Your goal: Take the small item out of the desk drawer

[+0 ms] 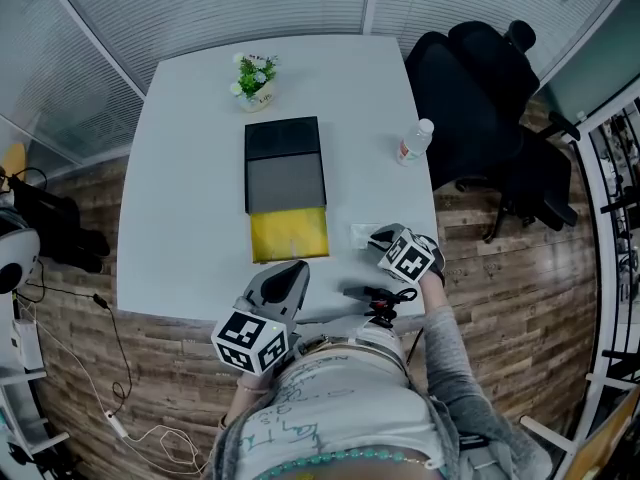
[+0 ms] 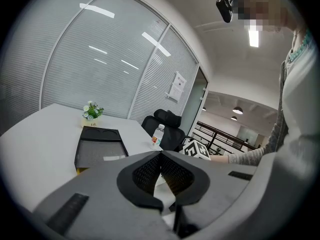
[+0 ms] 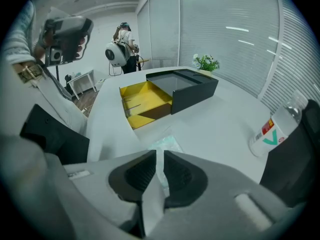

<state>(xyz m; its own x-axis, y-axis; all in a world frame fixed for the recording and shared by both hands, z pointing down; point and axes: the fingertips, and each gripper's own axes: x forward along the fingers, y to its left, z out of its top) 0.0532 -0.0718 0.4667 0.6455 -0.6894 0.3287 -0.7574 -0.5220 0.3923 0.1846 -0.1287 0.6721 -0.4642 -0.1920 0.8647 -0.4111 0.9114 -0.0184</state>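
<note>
A black desk organiser [image 1: 285,163] lies mid-table, and its yellow drawer [image 1: 289,234] stands pulled out toward me. To the drawer's right, a small pale see-through packet [image 1: 360,233] lies on the white table. My right gripper [image 1: 375,236] points steeply down at it. In the right gripper view the packet [image 3: 167,143] runs into the narrow gap of that gripper [image 3: 160,156], whose pads close on its edge. The drawer [image 3: 145,101] looks empty there. My left gripper [image 1: 295,268] hovers at the near table edge, shut on nothing, with its tips meeting [image 2: 161,156].
A water bottle [image 1: 415,141] stands near the table's right edge, and a small potted plant [image 1: 255,78] sits at the back. A black office chair [image 1: 480,98] is beside the table on the right. Cables lie on the wooden floor to the left.
</note>
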